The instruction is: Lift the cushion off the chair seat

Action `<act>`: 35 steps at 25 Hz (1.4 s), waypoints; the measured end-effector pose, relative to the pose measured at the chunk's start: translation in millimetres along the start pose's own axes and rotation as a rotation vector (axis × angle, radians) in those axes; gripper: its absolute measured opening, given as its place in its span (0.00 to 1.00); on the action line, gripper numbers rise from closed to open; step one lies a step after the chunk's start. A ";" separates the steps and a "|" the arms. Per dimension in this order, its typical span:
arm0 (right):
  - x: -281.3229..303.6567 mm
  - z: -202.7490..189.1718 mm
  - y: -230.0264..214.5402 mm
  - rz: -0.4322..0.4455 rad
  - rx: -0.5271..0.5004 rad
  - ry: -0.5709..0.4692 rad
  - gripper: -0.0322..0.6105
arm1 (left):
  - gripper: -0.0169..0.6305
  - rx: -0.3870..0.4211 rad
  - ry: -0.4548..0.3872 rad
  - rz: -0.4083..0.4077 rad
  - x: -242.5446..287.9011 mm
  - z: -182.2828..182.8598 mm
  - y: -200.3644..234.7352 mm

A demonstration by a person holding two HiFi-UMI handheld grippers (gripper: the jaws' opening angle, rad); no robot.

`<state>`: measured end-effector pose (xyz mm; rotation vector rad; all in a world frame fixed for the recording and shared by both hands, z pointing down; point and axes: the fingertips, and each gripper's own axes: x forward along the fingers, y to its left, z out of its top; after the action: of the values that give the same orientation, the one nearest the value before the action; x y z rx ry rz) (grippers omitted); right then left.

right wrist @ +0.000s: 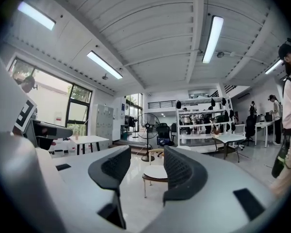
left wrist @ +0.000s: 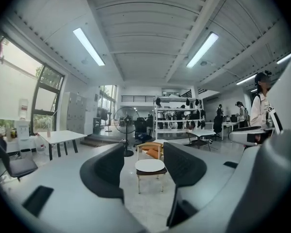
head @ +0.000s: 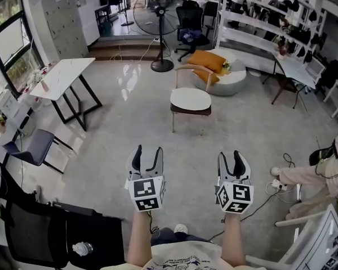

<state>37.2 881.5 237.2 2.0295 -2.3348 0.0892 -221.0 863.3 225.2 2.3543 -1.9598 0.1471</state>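
A round white cushion (head: 190,100) lies on the seat of a small wooden chair (head: 195,70) in the middle of the floor, some way ahead of me. Both grippers are held low and near me, well short of the chair. My left gripper (head: 146,153) is open with nothing between its black fingers. My right gripper (head: 233,157) is open and empty too. In the left gripper view the cushion (left wrist: 150,166) shows far off between the open jaws of the left gripper (left wrist: 144,169). In the right gripper view the cushion (right wrist: 155,172) sits just beyond the right gripper (right wrist: 146,168).
A white table (head: 62,77) stands at the left with a dark chair (head: 28,148) near it. Behind the wooden chair are orange pillows (head: 208,61) on a round white base, a standing fan (head: 158,16) and an office chair (head: 188,21). A person (head: 321,173) and floor cables are at the right.
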 end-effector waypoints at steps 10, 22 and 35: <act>40.8 -16.8 -12.1 0.040 0.025 0.039 0.46 | 0.43 0.010 0.036 0.013 38.4 -9.6 -3.8; 180.9 -23.8 -38.2 0.006 0.041 0.055 0.48 | 0.44 0.017 0.040 0.000 182.3 -6.3 24.2; 402.3 17.2 -56.6 -0.043 0.057 0.043 0.48 | 0.45 0.031 0.036 -0.054 407.9 42.2 79.0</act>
<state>37.2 475.2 250.2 2.0809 -2.2877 0.1986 -224.2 445.8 232.5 2.4028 -1.8900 0.2164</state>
